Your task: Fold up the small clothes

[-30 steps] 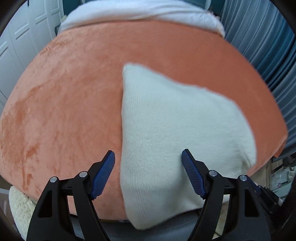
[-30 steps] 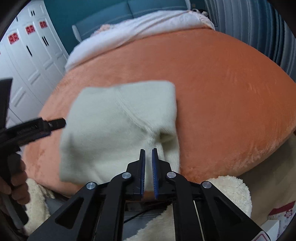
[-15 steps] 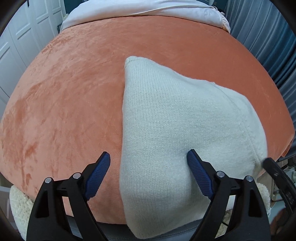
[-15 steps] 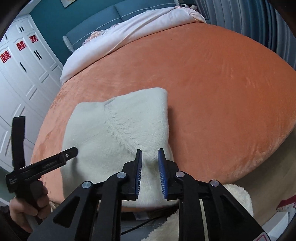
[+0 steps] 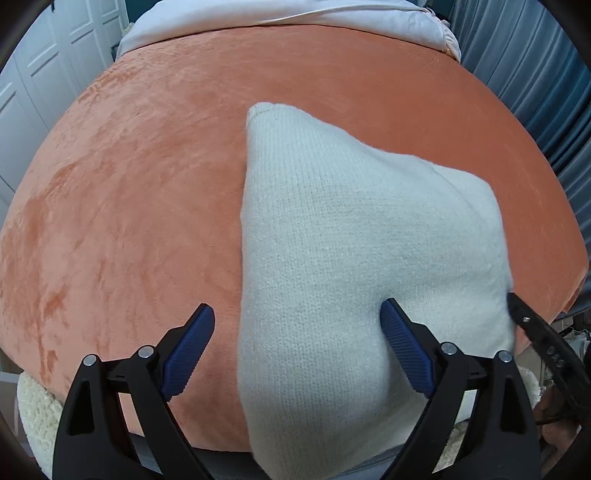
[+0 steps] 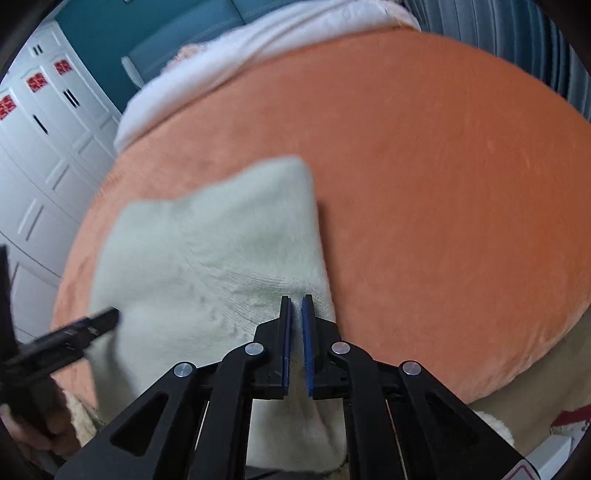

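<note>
Because the cream knit garment (image 5: 351, 258) lies near the front edge of the orange blanket (image 5: 129, 203), with its near end hanging over that edge toward me, I have both tools working from the front, one at each near corner, which looks to me like the setup for lifting the near end and folding it away. My left gripper (image 5: 295, 332) stands wide open, its blue pads (image 5: 188, 350) straddling the left border of the knit: one pad is over bare blanket, the other over or on the cloth, and it has hold of nothing. My right gripper (image 6: 295, 321) is almost closed, the two pads parted by only a thin slit. It sits over the ribbed band at the garment's right near corner, but I cannot tell whether any fabric is actually caught in that slit, since the right view is blurred. In the left view the right tool's black finger (image 5: 532, 332) shows at the garment's right side. Compared with half a second ago, the right jaws have narrowed from a clearly visible gap, much as they stood a second ago, and the right camera now smears with motion. The left gripper's opening is unchanged, and the garment looks to lie where it did. Behind, white bedding (image 5: 295, 18) lies beyond the blanket.
</note>
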A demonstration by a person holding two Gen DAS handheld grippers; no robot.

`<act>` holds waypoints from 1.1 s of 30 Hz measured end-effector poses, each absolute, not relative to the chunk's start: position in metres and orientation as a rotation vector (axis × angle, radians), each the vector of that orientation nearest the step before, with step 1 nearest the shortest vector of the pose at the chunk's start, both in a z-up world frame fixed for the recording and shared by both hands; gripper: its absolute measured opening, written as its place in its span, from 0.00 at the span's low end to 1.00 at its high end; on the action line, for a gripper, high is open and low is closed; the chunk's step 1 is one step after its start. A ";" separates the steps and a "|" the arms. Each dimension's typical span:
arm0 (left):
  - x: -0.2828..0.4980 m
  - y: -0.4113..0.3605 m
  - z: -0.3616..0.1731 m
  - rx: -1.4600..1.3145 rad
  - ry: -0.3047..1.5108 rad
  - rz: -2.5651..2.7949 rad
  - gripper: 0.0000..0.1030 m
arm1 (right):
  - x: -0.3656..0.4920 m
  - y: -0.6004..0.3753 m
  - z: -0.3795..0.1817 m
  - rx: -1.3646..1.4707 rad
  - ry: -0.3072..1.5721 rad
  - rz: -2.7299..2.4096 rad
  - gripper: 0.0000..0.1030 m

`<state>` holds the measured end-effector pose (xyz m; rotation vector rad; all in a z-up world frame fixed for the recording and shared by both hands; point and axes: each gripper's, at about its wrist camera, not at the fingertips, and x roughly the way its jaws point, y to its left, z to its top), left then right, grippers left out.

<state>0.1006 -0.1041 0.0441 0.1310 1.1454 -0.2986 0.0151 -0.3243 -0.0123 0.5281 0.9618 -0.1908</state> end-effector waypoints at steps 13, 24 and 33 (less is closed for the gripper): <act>0.085 -0.100 0.057 0.106 1.146 -0.329 0.85 | -0.021 -0.287 -0.004 0.456 1.055 -0.157 0.05; 0.080 -0.073 0.063 0.031 1.142 -0.297 0.85 | -0.020 -0.310 0.069 0.437 0.900 -0.171 0.43; 0.154 -0.091 0.042 -0.196 1.238 -0.386 0.86 | 0.031 -0.331 0.007 0.663 0.966 -0.105 0.69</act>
